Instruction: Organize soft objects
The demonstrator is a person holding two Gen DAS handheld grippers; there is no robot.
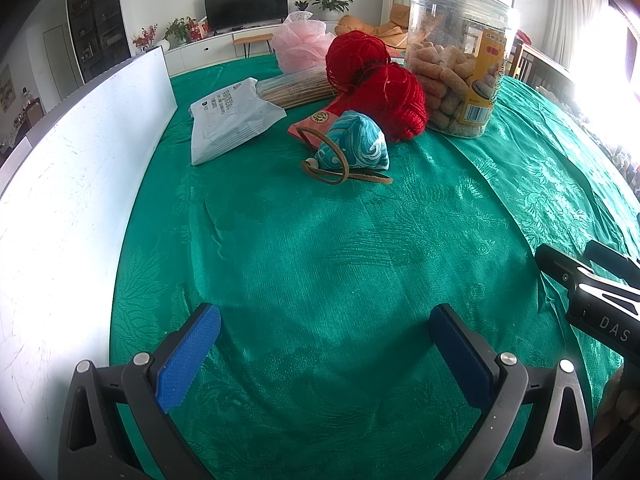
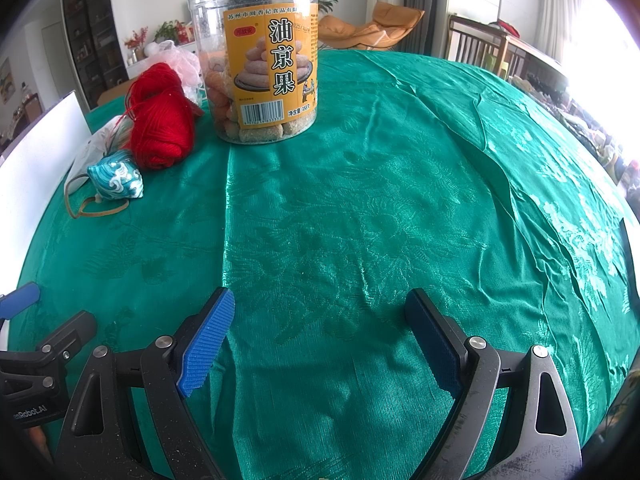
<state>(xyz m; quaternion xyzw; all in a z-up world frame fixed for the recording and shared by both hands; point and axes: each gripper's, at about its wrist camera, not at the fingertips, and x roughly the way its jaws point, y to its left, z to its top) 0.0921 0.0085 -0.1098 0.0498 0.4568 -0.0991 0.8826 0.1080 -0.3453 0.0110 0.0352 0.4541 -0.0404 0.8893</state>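
The left gripper [image 1: 324,344] sat closest in its own view, with its two blue pads wide apart and nothing between them, low over the green cloth [image 1: 320,240]. Far ahead lay the pile of things. The little blue pouch [image 1: 356,144] with a brown cord was the nearest one. Behind it, touching, were two balls of red yarn [image 1: 384,92], and a pink mesh puff [image 1: 300,46] sat at the back. A white packet [image 1: 228,120] and a bundle of sticks [image 1: 296,88] lay to the left, and a clear snack jar [image 1: 456,60] stood to the right. A white board [image 1: 80,152] ran along the left side. In the right view, the right gripper [image 2: 320,340] was just as near, pads wide apart and holding nothing too. The jar stood straight ahead, far off, with the yarn and pouch to its left. No soft thing looked picked up yet, so the job seemed to be just starting. Next, one gripper would likely need to reach forward to the pouch and squeeze it gently.
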